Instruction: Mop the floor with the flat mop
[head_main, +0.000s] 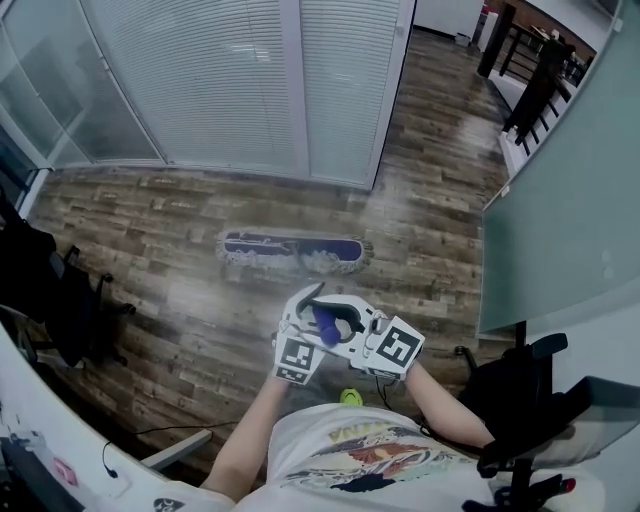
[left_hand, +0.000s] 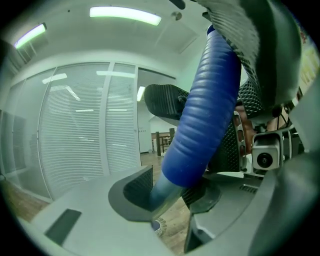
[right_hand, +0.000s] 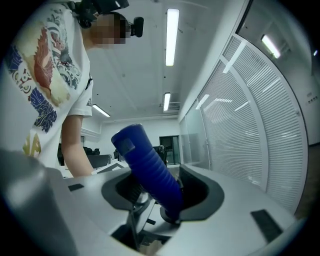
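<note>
The flat mop's head (head_main: 292, 252), blue with a pale fringe, lies flat on the wood floor (head_main: 150, 220) ahead of me. Its silver pole rises toward me and ends in a ribbed blue handle (head_main: 326, 322). Both grippers hold that handle side by side at waist height: the left gripper (head_main: 300, 338) on the left, the right gripper (head_main: 385, 345) beside it. In the left gripper view the left gripper (left_hand: 167, 192) is shut where the handle (left_hand: 205, 110) meets the pole (left_hand: 162, 195). In the right gripper view the right gripper (right_hand: 162, 192) is shut on the handle (right_hand: 147, 165).
Glass partitions with white blinds (head_main: 240, 80) close off the far side. A frosted glass wall (head_main: 570, 200) stands on the right. Black office chairs sit at the left (head_main: 60, 300) and the right (head_main: 520, 390). A white desk edge (head_main: 60, 430) lies at lower left.
</note>
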